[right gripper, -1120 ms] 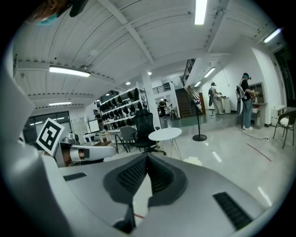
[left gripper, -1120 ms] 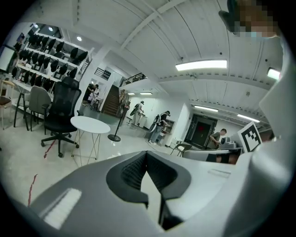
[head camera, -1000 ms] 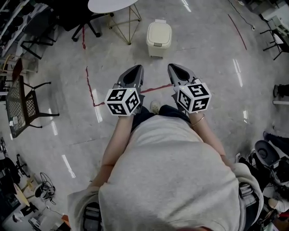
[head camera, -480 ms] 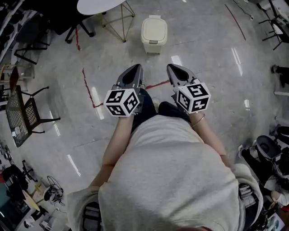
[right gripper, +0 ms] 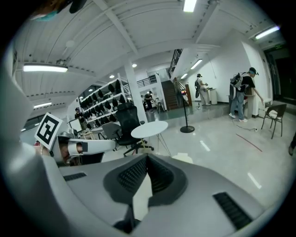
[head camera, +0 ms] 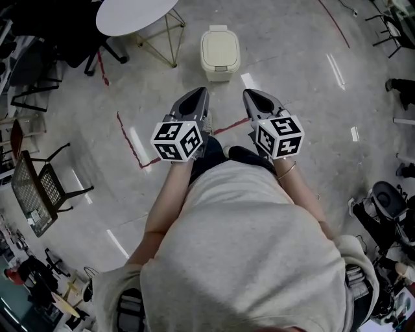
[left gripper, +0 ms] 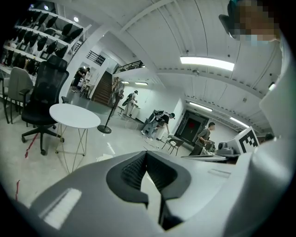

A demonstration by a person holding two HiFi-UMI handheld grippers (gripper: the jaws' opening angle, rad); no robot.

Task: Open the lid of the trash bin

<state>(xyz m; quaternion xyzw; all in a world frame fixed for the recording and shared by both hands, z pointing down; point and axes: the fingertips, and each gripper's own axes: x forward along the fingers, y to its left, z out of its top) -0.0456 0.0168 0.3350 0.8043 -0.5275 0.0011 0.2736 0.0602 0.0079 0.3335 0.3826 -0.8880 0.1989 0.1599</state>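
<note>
Now the left gripper [head camera: 198,96] and right gripper [head camera: 251,96] are both closed and empty, with the shut bin [head camera: 220,50] well ahead.

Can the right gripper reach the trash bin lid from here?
Probably not yet: the trash bin stands well ahead of the right gripper, with only floor between them, so nothing blocks the approach.

In the head view, a round white table [head camera: 133,14] on thin wire legs stands at 11 o'clock, with a black office chair [head camera: 65,29] just beside it toward 10. A dark mesh chair [head camera: 40,188] sits at 9 o'clock. Red tape [head camera: 129,139] angles across the grey floor [head camera: 305,78].
</note>
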